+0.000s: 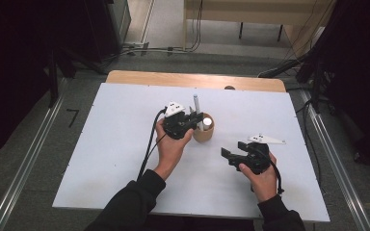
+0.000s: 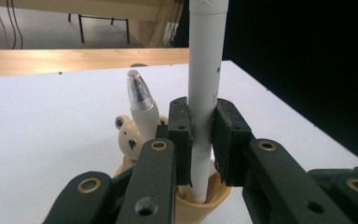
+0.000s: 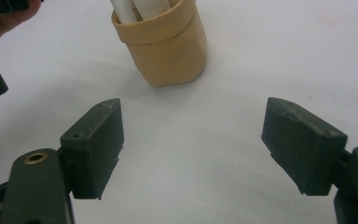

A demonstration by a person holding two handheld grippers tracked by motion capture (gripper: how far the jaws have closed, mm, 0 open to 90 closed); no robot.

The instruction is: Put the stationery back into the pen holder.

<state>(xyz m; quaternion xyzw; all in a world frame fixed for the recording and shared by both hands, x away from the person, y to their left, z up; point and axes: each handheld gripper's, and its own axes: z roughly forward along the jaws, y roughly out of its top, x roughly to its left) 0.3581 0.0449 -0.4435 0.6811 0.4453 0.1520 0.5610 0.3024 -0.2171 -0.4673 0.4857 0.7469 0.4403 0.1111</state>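
A tan pen cup (image 1: 204,129) (image 3: 161,44) stands near the middle of the white table (image 1: 125,134). My left gripper (image 1: 192,120) (image 2: 201,135) is shut on a white marker (image 2: 206,84) (image 1: 196,103) that stands upright with its lower end inside the cup (image 2: 200,207). A second pen with a clear cap (image 2: 140,100) leans in the cup, beside a small bear figure (image 2: 129,135) on its rim. My right gripper (image 1: 231,149) (image 3: 193,144) hovers open over bare table to the cup's right and nearer me, with nothing between its jaws.
The table's wooden far edge (image 1: 192,79) shows beyond the white sheet. Black cables (image 1: 149,144) trail from the left gripper toward the near edge. Dark curtains and metal rails flank both sides, and a wooden bench (image 1: 250,14) stands on the floor behind.
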